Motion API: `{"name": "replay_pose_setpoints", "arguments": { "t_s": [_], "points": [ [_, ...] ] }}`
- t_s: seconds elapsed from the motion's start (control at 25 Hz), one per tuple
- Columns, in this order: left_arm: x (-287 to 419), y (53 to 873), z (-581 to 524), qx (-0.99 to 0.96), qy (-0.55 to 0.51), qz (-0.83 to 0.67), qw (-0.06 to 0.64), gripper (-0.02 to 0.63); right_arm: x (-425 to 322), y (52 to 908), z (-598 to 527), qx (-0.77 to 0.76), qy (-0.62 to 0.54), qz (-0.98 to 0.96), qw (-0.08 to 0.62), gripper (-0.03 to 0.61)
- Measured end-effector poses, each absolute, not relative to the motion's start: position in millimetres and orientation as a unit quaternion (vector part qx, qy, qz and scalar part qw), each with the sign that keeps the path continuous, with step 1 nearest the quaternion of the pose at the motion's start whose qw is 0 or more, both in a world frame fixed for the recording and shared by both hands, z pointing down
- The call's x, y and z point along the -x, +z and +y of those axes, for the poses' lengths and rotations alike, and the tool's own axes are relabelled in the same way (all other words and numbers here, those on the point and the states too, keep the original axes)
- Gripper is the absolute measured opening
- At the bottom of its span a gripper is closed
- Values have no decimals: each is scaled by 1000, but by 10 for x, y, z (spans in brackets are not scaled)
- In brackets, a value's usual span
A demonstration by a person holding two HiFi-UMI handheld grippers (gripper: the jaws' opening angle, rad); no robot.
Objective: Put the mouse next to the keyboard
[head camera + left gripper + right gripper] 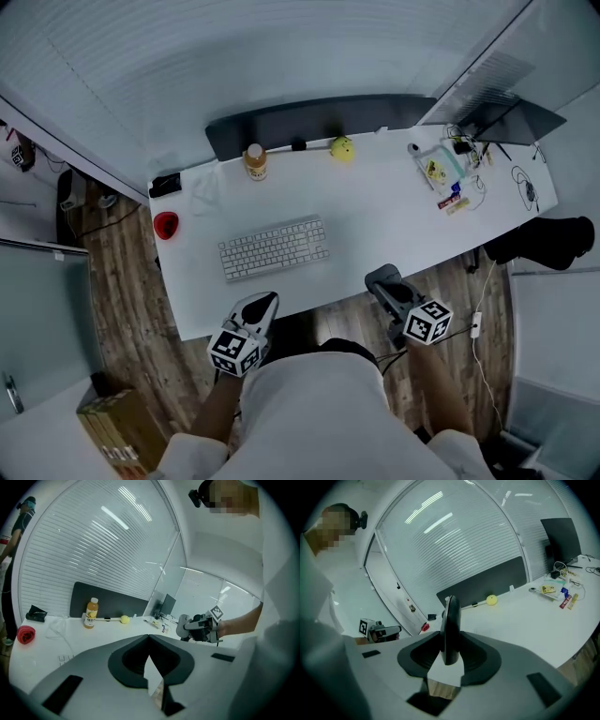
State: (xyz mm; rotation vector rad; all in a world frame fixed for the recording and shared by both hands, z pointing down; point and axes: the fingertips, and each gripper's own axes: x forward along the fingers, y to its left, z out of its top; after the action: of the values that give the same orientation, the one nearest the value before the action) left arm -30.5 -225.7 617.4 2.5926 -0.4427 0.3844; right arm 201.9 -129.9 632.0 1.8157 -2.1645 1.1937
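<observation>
Right claw (pixel 451 641) clamps mouse (pixel 451 616) | left claw (pixel 149 637) closed | keyboard (pixel 274 248) on table (pixel 375 216)

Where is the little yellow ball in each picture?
Head view: yellow ball at the desk's far edge, above middle.
Left gripper view: ball left of middle.
Right gripper view: ball right of middle.
Shared landmark: dark panel just behind it.

A white desk (pixel 394 211) stands on wood-plank floor (pixel 131 314) beside slatted white blinds (pixel 234 56).
</observation>
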Motion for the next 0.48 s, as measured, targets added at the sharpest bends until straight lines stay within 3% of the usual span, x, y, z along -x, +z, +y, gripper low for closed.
{"name": "replay_pose_setpoints", "arguments": {
  "t_s": [0.48],
  "points": [
    [219,6444,-2266,-939,174,-138,261,17,-2008,6687,-1612,-568,426,-693,123,141]
  ]
}}
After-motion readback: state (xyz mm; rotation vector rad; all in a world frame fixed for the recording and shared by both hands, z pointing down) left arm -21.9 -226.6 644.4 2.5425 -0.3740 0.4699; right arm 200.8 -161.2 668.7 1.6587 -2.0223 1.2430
